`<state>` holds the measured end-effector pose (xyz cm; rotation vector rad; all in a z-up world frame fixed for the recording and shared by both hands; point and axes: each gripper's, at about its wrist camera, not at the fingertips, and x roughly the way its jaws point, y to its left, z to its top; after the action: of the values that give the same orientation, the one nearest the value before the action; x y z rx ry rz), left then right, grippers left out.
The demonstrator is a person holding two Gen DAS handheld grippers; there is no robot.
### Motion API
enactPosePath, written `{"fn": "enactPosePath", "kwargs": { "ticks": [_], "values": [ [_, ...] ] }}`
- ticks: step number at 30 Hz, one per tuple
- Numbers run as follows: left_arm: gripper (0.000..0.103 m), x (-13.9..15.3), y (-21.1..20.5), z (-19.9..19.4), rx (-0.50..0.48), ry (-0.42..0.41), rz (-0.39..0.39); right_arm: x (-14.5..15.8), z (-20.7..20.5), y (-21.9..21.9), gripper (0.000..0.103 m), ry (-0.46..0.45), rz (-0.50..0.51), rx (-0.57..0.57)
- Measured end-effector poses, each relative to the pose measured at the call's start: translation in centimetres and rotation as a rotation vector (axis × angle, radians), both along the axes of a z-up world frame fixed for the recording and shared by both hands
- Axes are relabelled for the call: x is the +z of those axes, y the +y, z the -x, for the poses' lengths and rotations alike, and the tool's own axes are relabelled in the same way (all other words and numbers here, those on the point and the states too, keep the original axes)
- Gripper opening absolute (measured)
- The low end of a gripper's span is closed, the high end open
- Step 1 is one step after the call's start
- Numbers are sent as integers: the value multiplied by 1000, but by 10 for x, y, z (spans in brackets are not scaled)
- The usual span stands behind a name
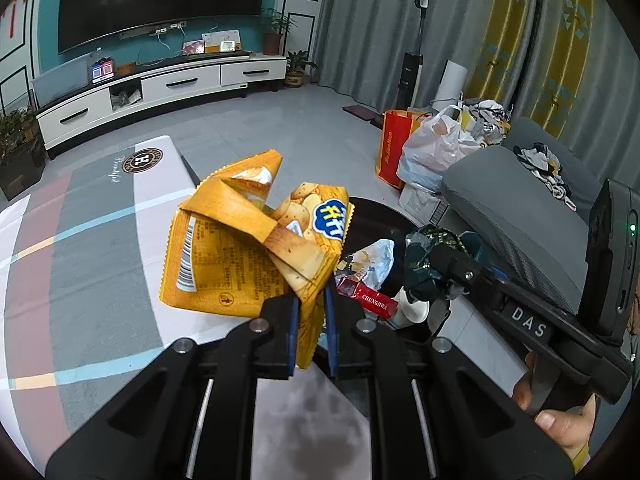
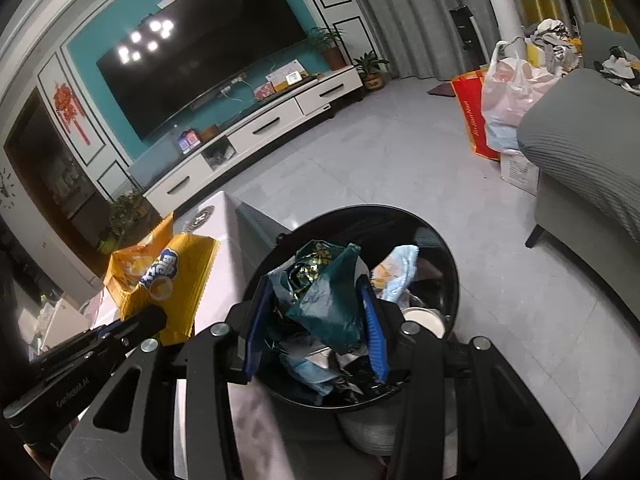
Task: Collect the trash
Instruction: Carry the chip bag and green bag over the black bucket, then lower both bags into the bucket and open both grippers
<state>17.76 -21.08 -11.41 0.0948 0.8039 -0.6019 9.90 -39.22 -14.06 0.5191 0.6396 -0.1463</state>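
In the left wrist view my left gripper [image 1: 310, 320] is shut on the lower corner of a crumpled orange chip bag [image 1: 240, 256], held above the table's edge. To its right my right gripper [image 1: 444, 262] carries a dark green wrapper [image 1: 420, 252] over a black trash bin [image 1: 384, 210]. In the right wrist view the blue pads [image 2: 370, 312] press on both sides of the green wrapper [image 2: 328, 300], right above the bin [image 2: 452, 272], with my right gripper [image 2: 316, 312] shut on it. The orange bag [image 2: 160, 280] and my left gripper [image 2: 154, 318] sit at the left.
The bin holds a red cigarette pack [image 1: 368, 300], a pale blue wrapper [image 2: 400, 272] and a white cup [image 2: 424, 318]. A table with a patterned cloth [image 1: 80, 260] lies left of it. A grey sofa [image 2: 580, 152] and shopping bags [image 2: 508, 92] stand to the right.
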Motion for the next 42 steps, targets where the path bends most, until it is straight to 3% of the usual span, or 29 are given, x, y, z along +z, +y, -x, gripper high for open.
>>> {"fn": "enactPosePath", "kwargs": {
  "ticks": [24, 42],
  "values": [
    [13, -54, -51, -28, -57, 61, -108, -39, -28, -14, 43, 149, 86, -23],
    [16, -68, -69, -36, -62, 73, -161, -52, -45, -8, 43, 210, 106, -22]
  ]
}}
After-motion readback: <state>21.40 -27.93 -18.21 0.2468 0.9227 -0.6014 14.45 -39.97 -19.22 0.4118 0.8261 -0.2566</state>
